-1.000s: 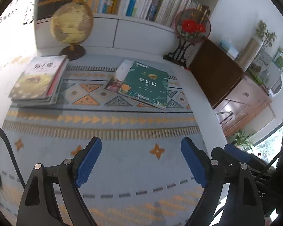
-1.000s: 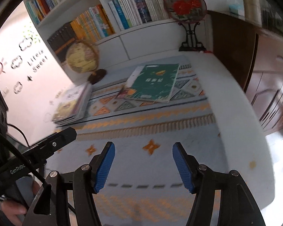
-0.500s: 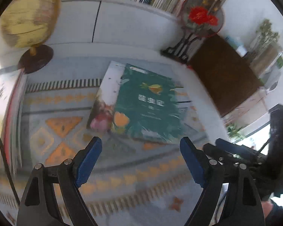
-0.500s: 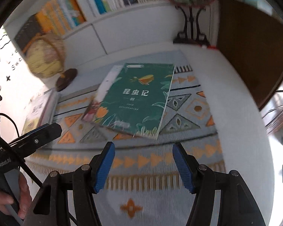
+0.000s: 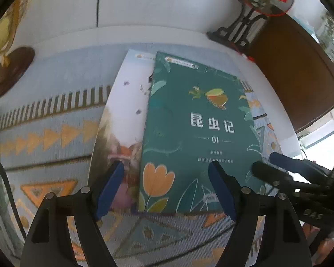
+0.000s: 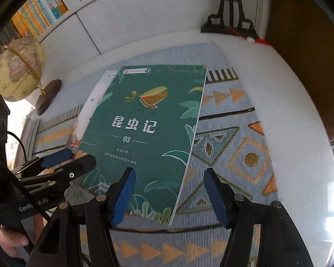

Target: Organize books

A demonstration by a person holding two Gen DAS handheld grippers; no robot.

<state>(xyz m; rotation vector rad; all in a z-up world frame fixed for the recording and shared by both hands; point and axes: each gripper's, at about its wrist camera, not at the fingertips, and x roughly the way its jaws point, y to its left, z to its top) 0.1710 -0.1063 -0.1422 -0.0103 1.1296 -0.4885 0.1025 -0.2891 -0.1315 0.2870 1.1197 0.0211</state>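
Nearest to us, our left gripper (image 5: 165,191) hangs over the near edge of the two overlapped books, its blue pads parted. Its jaws have just been closing a little, yet nothing is pressed between them; the pads stand above the covers, one over the pale book (image 5: 120,120) and one over the green book (image 5: 196,133). Whether the tips touch the covers we cannot tell. Our right gripper (image 6: 169,197) is held partly open as well, empty, straddling the green book's near right corner, one pad over the cover and the other over the patterned rug (image 6: 233,146).

From the right wrist view we see the left gripper's fingers (image 6: 58,158) reaching in at the green book's lower left edge, with a hand (image 6: 7,243) at the bottom corner of the picture.

The green book lies flat on top of the pale book, shifted to the right so that a strip of the pale cover shows along its left side. Both rest on the rug, which covers a white surface.

Farther off, a globe (image 6: 19,69) on a dark round base stands left of the books, and a black stand (image 6: 231,15) is at the back right, beside a brown cabinet (image 5: 296,77). Behind all this runs a white shelf unit with rows of upright books (image 6: 44,9).
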